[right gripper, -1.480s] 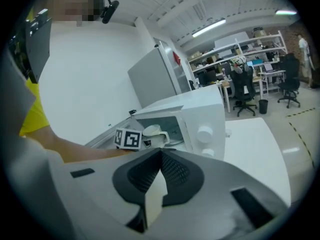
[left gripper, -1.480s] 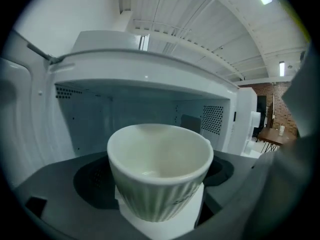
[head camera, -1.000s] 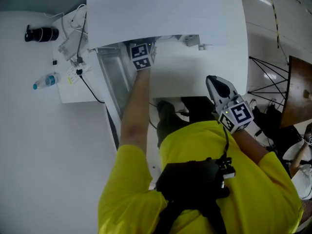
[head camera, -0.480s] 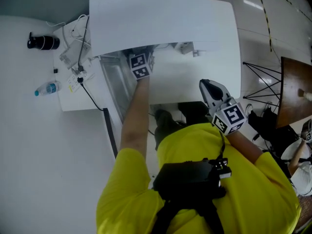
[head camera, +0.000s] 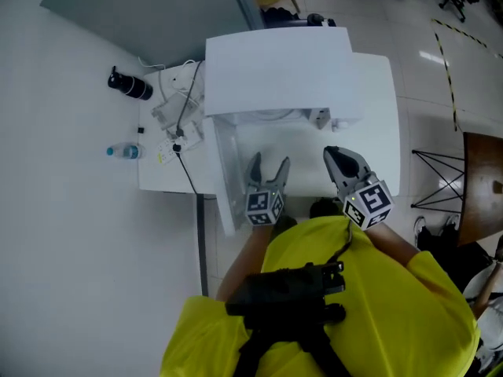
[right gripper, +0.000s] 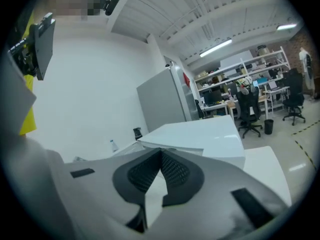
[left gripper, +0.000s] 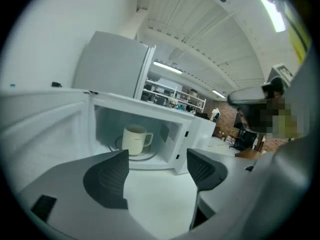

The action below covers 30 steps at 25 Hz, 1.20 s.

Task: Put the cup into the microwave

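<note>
A cream mug [left gripper: 135, 139] stands upright on the turntable inside the white microwave [left gripper: 192, 134], handle to the right. The microwave [head camera: 277, 69] sits on the white table, its door [head camera: 224, 175] swung open to the left. My left gripper [head camera: 267, 169] is out in front of the oven cavity, well clear of the mug, and its jaws are closing with nothing between them [left gripper: 156, 166]. My right gripper [head camera: 339, 158] hovers over the table to the right of the left one, its tips together on nothing [right gripper: 160, 156].
On a lower white shelf left of the microwave lie a black cylinder [head camera: 130, 85], a water bottle [head camera: 124, 151] and cables with a power strip [head camera: 174, 120]. A black cable hangs off its front edge. Brown furniture [head camera: 481, 187] stands at the right.
My left gripper has pulled back out of the microwave toward the person, empty. The right gripper rose slightly. The head view has shifted to show the whole microwave.
</note>
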Tool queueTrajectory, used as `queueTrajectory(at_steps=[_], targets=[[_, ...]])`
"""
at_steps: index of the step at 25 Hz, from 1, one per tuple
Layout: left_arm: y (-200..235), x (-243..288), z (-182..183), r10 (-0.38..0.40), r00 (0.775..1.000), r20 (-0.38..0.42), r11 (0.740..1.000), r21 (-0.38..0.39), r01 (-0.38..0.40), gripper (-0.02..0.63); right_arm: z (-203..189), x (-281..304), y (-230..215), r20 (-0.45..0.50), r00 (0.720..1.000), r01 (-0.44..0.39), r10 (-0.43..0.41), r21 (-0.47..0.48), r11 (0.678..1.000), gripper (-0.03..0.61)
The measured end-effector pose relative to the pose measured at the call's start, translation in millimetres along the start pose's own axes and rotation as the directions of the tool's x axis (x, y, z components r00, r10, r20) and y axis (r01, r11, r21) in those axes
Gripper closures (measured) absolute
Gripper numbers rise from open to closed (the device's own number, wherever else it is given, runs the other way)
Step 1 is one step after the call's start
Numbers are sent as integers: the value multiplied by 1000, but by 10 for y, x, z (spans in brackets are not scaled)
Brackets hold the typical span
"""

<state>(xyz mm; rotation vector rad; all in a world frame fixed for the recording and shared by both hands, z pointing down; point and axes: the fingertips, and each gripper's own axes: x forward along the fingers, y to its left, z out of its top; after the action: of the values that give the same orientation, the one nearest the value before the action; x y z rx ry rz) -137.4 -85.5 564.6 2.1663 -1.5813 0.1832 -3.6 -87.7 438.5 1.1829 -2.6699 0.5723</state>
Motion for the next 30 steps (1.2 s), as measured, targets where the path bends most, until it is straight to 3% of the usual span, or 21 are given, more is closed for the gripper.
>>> queueTrajectory(at_steps=[2,4,6,8,10,14,19,23,30], targets=[[61,-376,146,40,999,36,997,-68,-38,326,151,-13,66,39,999,-5,6,-17,1000,574],[102,-681,377,61,996,72,992,-112,-53,342,258,-22,141,70,997,-11,13,-28,1000,574],[75,-938,682,64,991,114,994,-94,-54,409,331,-33,225,89,996,-22,25,-33,999,574],[33,-1179,1010,65,984,165,996,-69,-55,419,407,-65,336,109,993,-38,43,-42,998,574],[16,-1398,1283,72,975,211,996,-61,-61,527,501,-114,480,134,989,-60,68,-64,996,574],[-50,-1698,1513,56,965,255,997,-60,-42,610,639,-216,740,170,980,-90,104,-89,992,574],[-195,-1839,1462,9,973,230,1000,-28,-2,611,673,-345,920,179,978,-84,102,-104,991,574],[-189,-1853,1453,-7,972,237,999,-49,19,611,662,-419,1019,193,977,-69,87,-99,993,574],[-230,-1913,1368,-91,981,174,995,-30,97,611,629,-470,1291,196,977,-65,84,-99,993,574]])
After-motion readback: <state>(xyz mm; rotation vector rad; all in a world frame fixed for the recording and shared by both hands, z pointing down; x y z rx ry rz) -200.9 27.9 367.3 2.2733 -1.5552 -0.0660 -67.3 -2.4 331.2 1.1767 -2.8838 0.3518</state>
